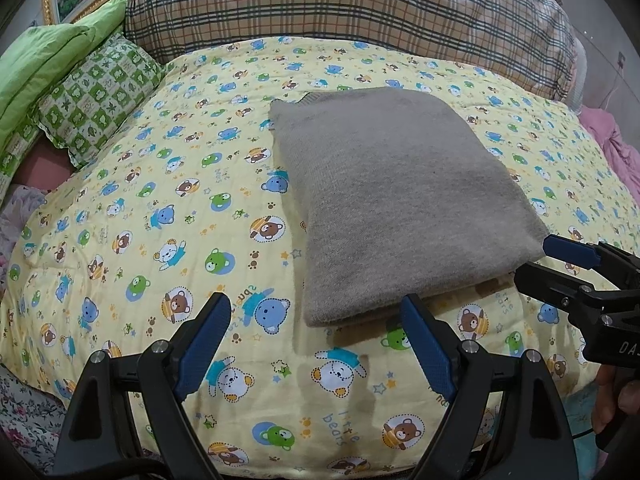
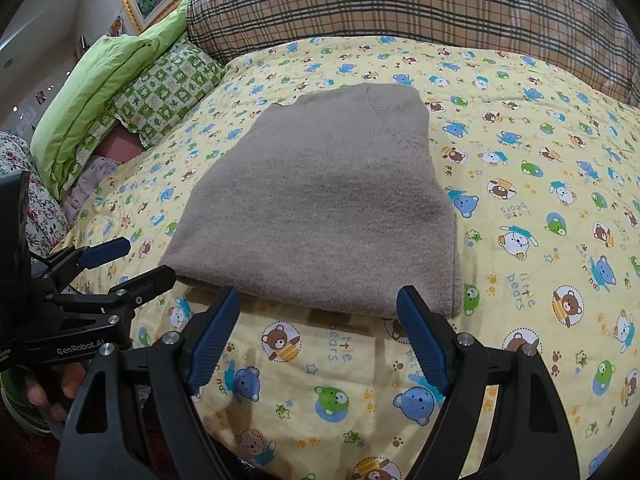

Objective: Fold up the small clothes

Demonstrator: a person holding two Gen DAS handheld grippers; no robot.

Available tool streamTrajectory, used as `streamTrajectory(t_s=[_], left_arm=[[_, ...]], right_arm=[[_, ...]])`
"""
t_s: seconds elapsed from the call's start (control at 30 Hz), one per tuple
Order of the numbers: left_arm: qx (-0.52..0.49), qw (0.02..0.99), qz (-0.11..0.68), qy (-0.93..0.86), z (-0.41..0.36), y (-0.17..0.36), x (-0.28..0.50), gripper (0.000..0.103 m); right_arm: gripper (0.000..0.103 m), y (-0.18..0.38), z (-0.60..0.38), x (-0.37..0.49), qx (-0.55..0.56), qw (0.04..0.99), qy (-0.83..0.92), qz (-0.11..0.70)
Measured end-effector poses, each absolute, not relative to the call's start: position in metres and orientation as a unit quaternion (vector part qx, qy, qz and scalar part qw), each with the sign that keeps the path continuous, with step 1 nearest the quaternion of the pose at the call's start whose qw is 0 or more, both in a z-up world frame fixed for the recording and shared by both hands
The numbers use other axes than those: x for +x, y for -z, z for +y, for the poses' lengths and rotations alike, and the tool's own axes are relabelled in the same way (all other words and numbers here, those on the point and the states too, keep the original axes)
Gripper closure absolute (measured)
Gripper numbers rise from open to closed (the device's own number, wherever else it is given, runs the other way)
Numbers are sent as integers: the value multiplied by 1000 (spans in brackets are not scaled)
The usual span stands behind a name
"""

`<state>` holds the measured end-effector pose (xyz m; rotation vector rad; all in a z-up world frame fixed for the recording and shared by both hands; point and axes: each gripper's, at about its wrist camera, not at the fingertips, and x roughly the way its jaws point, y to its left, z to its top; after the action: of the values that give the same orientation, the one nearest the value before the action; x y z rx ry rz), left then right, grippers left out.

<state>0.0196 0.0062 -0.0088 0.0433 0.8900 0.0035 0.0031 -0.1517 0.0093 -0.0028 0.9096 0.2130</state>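
On a bear-print quilt (image 1: 168,208), a grey knitted garment (image 1: 400,196) is seen lying folded into a compact, roughly rectangular packet, its near edge showing stacked layers. Just short of that near edge, the left gripper (image 1: 316,340) is held with its jaws spread wide and nothing between them; one blue finger pad (image 1: 428,344) sits close to the garment's hem, though contact cannot be confirmed. The right gripper (image 2: 318,334) is likewise held agape and empty just before the garment's near edge, its tips close to the hem. Each tool is also caught from the side by the other camera, near a front corner of the garment. Beyond the garment's far edge, a plaid comforter (image 2: 400,4) is piled, and to the garment's far left a green checked pillow (image 1: 96,96) is propped.

Judged from the tidy outline and layered hem, the folding of this piece appears largely complete; no sleeves or loose flaps are left showing. What may remain is a final halving or smoothing, or the packet being set aside. No other unfolded small clothes can be identified with confidence near the garment.
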Motion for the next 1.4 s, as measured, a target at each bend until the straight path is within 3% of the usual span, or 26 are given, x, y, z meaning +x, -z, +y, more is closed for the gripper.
streamTrajectory(t_s=[1.4], left_arm=[[22, 903, 430, 1, 7, 7, 20, 16]], right_arm=[[22, -9, -146, 1, 1, 893, -107, 438]])
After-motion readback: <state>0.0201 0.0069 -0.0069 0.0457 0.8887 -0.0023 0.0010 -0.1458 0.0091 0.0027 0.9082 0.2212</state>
